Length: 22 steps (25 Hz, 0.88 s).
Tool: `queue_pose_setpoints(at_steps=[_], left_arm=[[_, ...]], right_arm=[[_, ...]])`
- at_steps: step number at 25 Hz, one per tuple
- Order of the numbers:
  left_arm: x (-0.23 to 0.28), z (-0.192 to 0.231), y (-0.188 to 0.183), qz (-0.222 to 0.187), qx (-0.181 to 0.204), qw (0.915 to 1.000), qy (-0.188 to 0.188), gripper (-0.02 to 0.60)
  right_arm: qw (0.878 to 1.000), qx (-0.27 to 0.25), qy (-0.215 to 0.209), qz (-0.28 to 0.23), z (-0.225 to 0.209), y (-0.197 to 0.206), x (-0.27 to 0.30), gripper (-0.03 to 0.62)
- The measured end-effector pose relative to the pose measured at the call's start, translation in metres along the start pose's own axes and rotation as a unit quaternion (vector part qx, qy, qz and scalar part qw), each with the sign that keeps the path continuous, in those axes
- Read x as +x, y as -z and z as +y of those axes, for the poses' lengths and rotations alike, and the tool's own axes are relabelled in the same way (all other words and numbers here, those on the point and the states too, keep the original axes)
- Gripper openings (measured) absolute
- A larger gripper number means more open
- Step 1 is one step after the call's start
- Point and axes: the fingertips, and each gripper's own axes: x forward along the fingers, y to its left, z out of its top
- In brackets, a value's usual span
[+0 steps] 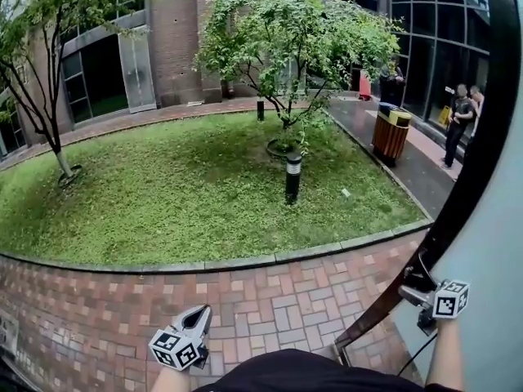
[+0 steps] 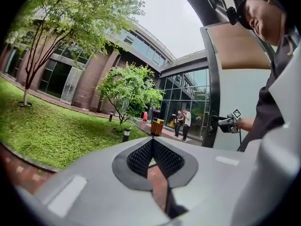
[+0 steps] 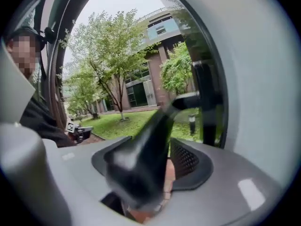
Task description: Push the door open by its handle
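R gripper (image 1: 418, 294) wide, door handle (image 3: 146, 159) betw fingers (image 3: 187, 160); L gripper (image 2: 152, 142) closed.

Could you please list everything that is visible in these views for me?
Door: one, glass in dark frame, far right.
Door handle: one, black, on the door.
Trees: two, green, on the lawn.
Lawn: one, green, centre.
Brick paving: one, red, around the lawn.
Bollard lamps: two, black, near the middle tree.
Bin: one, brown with yellow top, right path.
Bystanders: at least two, dark clothes, beyond the bin.
Left gripper: one, grey, jaws together, empty.
Right gripper: one, grey, jaws apart around the handle.
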Motion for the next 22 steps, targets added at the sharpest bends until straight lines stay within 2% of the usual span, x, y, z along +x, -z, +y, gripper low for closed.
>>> queue_pose_setpoints(at_steps=[2, 4, 6, 8, 11, 13, 16, 18, 22], left_arm=[[0.007, -0.001, 0.003, 0.001, -0.004, 1.0000, -0.001, -0.002], [0.010, -0.004, 0.008, 0.008, -0.008, 0.9999, 0.003, -0.002], [0.012, -0.010, 0.009, 0.015, -0.005, 0.9998, 0.011, -0.002], [0.014, -0.016, 0.004, 0.017, 0.000, 0.9997, 0.019, -0.002], [0.015, -0.018, -0.002, 0.012, 0.005, 0.9997, 0.023, -0.002], [0.010, -0.015, 0.001, 0.011, 0.003, 0.9998, 0.016, -0.002], [-0.008, -0.006, 0.012, 0.013, -0.009, 0.9999, -0.002, -0.002], [-0.023, 0.001, 0.018, 0.015, -0.016, 0.9997, -0.013, -0.002], [-0.053, 0.020, 0.023, 0.018, -0.031, 0.9990, -0.026, -0.002]], right_arm=[[0.998, 0.012, -0.060, 0.014, 0.019, 0.053, 0.006, 0.259], [0.995, 0.034, -0.093, 0.020, 0.043, 0.108, 0.030, 0.250], [0.991, 0.055, -0.118, 0.002, 0.073, 0.133, 0.066, 0.219], [0.988, 0.050, -0.145, -0.028, 0.110, 0.118, 0.106, 0.152], [0.980, 0.011, -0.190, -0.062, 0.155, 0.072, 0.150, 0.061], [0.973, -0.015, -0.221, -0.072, 0.177, 0.050, 0.166, 0.040], [0.964, -0.044, -0.255, -0.060, 0.202, 0.047, 0.170, 0.032], [0.963, -0.040, -0.261, -0.049, 0.210, 0.054, 0.169, 0.032], [0.968, -0.011, -0.246, -0.044, 0.216, 0.063, 0.172, 0.031]])
